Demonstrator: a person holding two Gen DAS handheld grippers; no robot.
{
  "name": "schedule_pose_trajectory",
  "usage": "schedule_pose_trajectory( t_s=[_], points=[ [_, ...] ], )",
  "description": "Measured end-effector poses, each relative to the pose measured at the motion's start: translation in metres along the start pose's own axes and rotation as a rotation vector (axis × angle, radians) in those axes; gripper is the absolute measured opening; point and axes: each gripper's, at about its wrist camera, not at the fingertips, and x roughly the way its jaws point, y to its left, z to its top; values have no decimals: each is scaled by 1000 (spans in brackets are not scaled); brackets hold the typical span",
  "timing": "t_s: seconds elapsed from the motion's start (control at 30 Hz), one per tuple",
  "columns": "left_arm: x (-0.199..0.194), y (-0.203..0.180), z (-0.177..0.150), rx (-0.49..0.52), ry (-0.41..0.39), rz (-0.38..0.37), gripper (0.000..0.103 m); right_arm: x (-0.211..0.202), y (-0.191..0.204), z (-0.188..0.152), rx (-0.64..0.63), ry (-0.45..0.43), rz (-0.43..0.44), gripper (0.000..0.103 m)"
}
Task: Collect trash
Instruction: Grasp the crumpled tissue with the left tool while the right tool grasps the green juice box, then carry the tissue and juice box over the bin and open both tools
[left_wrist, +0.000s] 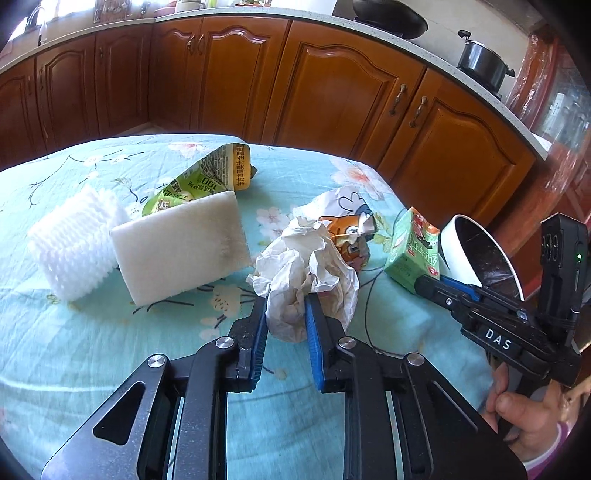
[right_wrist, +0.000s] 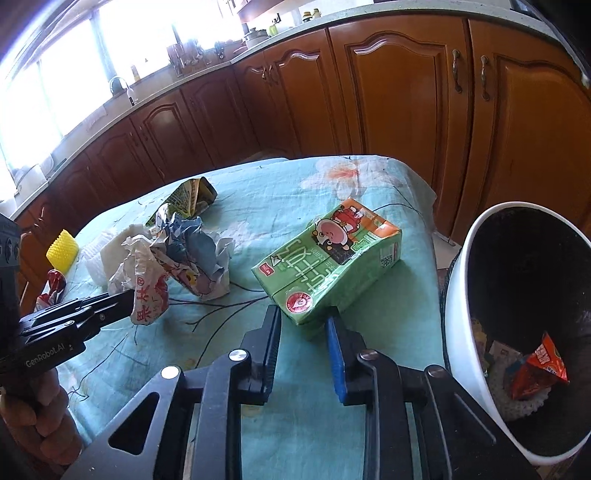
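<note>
Left gripper (left_wrist: 286, 314) is clamped on the crumpled paper wad (left_wrist: 306, 266); both blue pads press its lower part, the rest bulges up and forward past the fingertips. In the right wrist view the wad looks lifted just off the tablecloth (right_wrist: 332, 177), but I can't confirm clearance.

Right gripper (right_wrist: 303, 325) has its fingers spread, holding nothing. The green carton (right_wrist: 328, 266) lies on its side directly ahead, near end between the fingertips; I can't tell whether the pads touch it yet. Its long axis runs away from me and to the right, roughly in line with the fingers, the end with the red triangle label facing me.

The white bin (right_wrist: 458, 295) sits at the table's right edge, tilted with its mouth toward the table, some wrappers already inside. It's just beside the right gripper and well across from the left one.

My read: the wad has to cross over the carton and the right gripper to reach the bin. The carton is far nearer the right side.

Still on the table: foam block (left_wrist: 181, 247), green pouch (left_wrist: 210, 173), cartoon wrapper (left_wrist: 351, 240).
</note>
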Motion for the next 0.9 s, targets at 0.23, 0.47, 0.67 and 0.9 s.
schedule_pose_trajectory(
  t_s=[0.23,0.47,0.67,0.9],
  points=[
    [-15,2,-12,-9,2,-31,18,-24,3,-20,-6,49,119,25],
    [-32,5,-25,-36,-14,-50,18,-35,0,-21,152,1,80,77],
    [-39,9,-30,-51,-22,-50,18,-7,20,-3,198,-7,-51,77],
    [-45,5,-32,-38,-34,-68,18,10,16,-2,217,9,-118,59]
  ],
)
